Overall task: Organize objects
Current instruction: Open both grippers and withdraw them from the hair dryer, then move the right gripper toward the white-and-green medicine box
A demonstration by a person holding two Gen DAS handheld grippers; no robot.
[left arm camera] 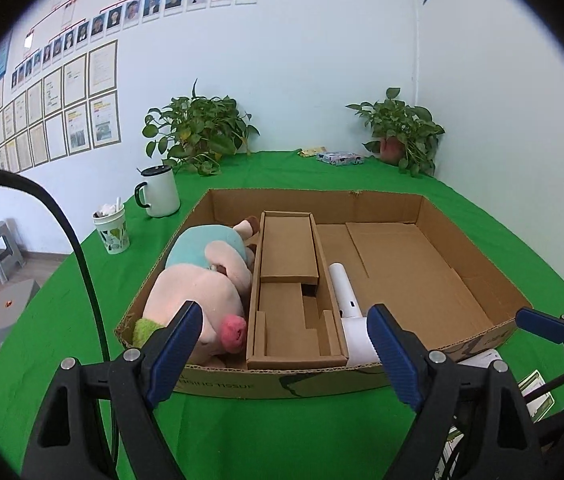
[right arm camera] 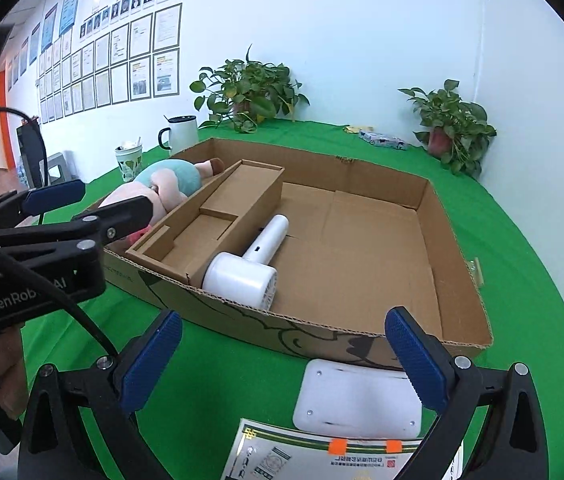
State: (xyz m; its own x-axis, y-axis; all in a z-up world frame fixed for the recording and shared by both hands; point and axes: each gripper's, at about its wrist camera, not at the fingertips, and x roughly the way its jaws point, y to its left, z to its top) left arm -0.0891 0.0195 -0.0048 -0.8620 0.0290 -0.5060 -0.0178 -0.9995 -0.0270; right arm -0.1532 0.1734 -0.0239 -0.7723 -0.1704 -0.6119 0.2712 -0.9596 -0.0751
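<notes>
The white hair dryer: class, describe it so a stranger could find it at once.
Find the big shallow cardboard tray on the green table. Inside, beside the long cardboard insert, lies the hair dryer. It is the only white, smooth plastic thing in the tray; the stuffed toy is soft and pink.

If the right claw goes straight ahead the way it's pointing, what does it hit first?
Probably the near wall of the big shallow cardboard box, just past the flat white plastic plate lying under the open right claw; depth is unclear.
</notes>
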